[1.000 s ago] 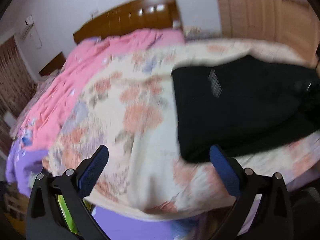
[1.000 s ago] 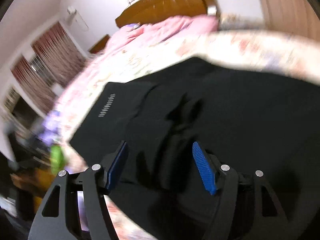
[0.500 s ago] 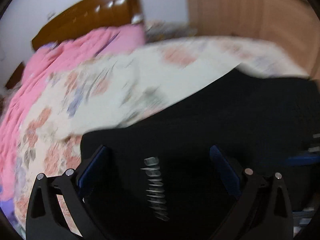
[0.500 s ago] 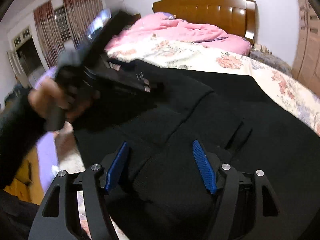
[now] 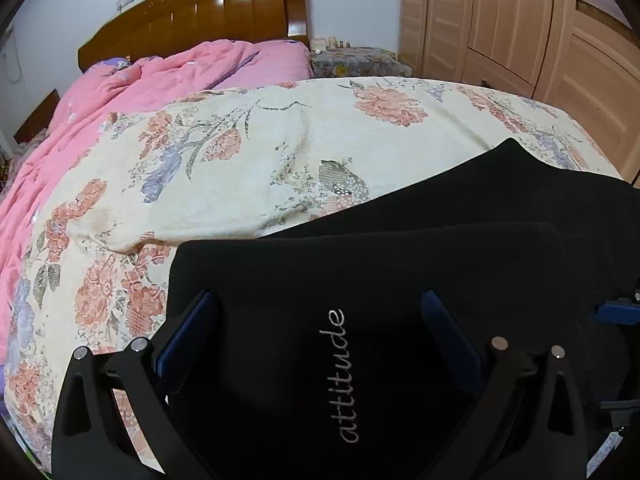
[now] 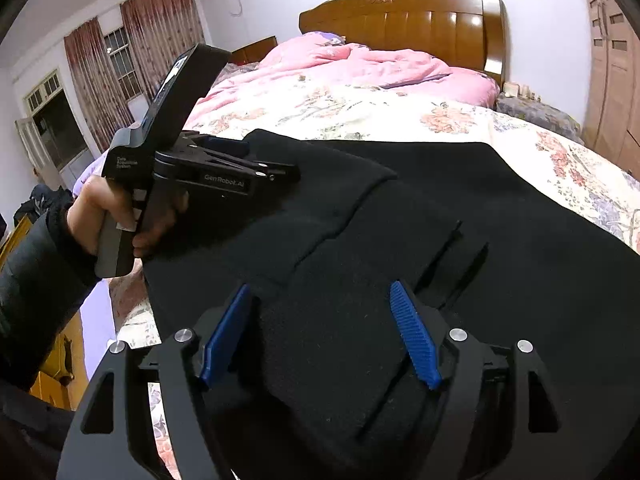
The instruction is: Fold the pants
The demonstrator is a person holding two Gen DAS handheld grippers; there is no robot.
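Note:
Black pants (image 5: pixel 400 256) with white "attitude" lettering (image 5: pixel 342 376) lie on the floral bedspread (image 5: pixel 248 168) near the bed's foot. My left gripper (image 5: pixel 316 332) is open, low over the folded pants, its blue fingers either side of the lettering. In the right wrist view the pants (image 6: pixel 460 208) spread across the bed. My right gripper (image 6: pixel 320 332) is open, straddling a raised fold of the cloth. The left gripper (image 6: pixel 280 172) shows there at the left, held in a hand, over the pants' left edge.
A pink quilt (image 5: pixel 132 84) lies toward the wooden headboard (image 5: pixel 200 12). A wooden wardrobe (image 5: pixel 520 28) stands to the right. A bedside table (image 5: pixel 356 60) holds small items. Windows with red curtains (image 6: pixel 120 60) are at the left. The bed's edge (image 6: pixel 132 320) is near.
My left gripper has swung from the bedspread onto the pants and now sits over the lettering. My right gripper has turned toward the headboard, staying open over the pants.

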